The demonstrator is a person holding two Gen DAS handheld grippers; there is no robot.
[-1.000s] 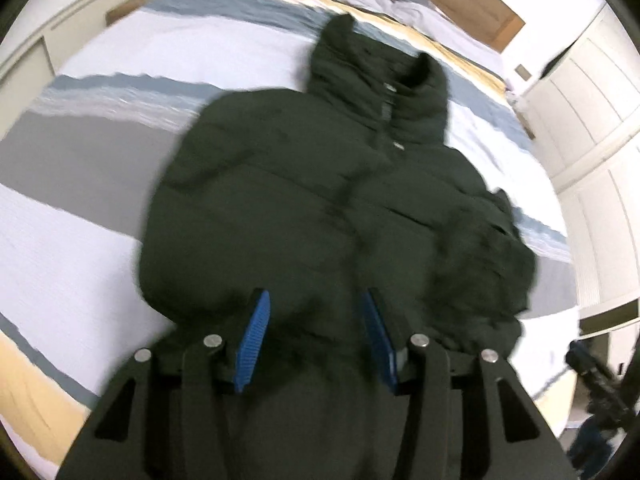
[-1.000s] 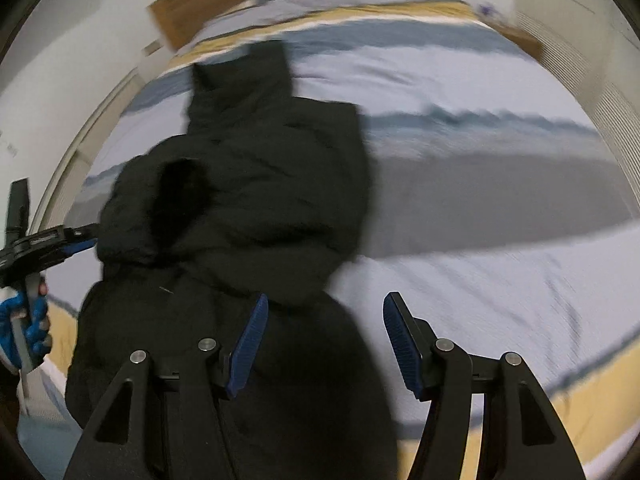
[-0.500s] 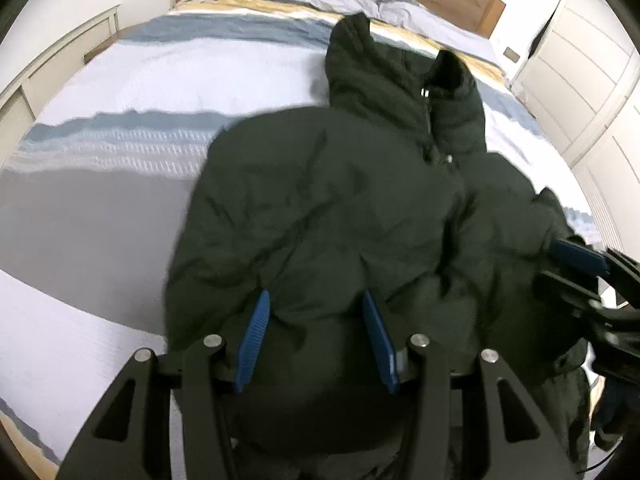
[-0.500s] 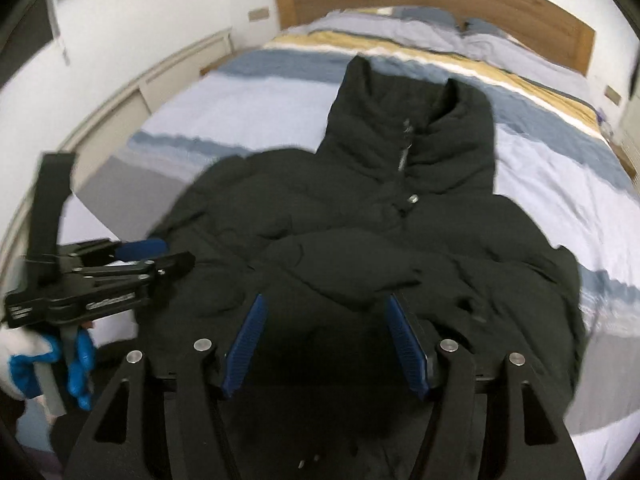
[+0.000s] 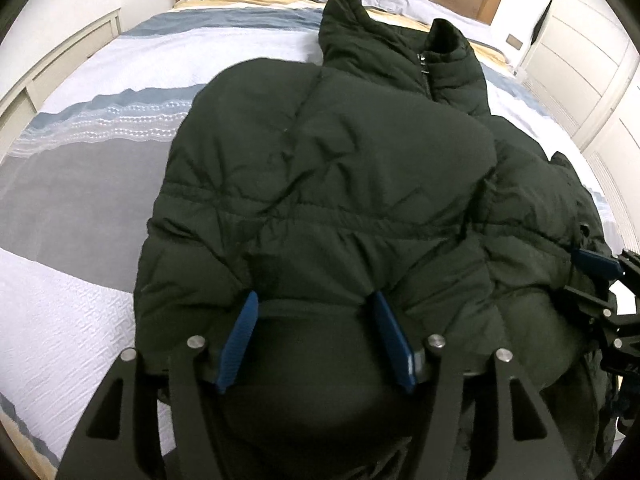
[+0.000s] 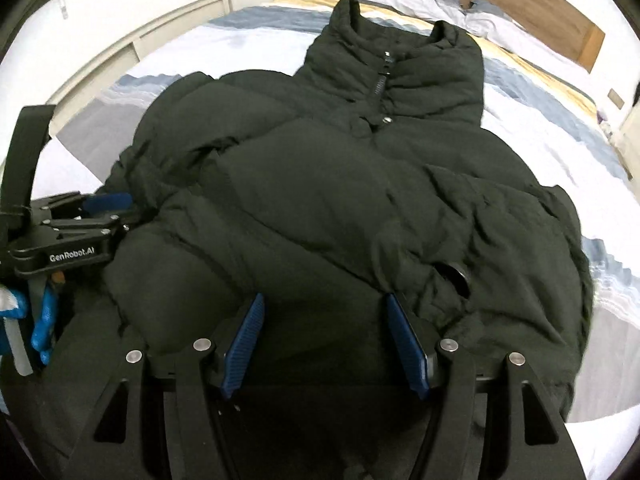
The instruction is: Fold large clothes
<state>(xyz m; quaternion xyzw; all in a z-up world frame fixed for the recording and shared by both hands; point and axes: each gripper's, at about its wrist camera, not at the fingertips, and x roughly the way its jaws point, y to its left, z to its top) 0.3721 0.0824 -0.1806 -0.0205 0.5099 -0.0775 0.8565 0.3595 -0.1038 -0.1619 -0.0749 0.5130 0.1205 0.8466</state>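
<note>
The left gripper (image 5: 314,334) points steeply down over the near hem of the jacket (image 5: 340,184), its jaws opening. Fabric bulges up between the blue ribbed pads (image 5: 240,336), but they do not look pressed on it. The right gripper (image 6: 324,344) hangs over the same hem on the other side, jaws moderately wide, with dark cloth below and between them and no pinch visible. Both probably sit there to take the bottom edge, one near each corner, so the hem can be lifted evenly and carried toward the collar (image 6: 394,64).

The jacket lies face up along the bed (image 5: 92,152), collar toward the headboard (image 6: 532,4), zipped at the neck. Both sleeves are already folded across the chest, which narrows the body to a rough rectangle. It is a dark green quilted puffer: thick, soft, stitched in horizontal bands, creased and springy, so any fold will likely puff back. The bedspread is finely textured, striped white, grey, blue and yellow. The headboard is plain wood. A hand in a blue glove (image 6: 42,316) holds the left gripper.
</note>
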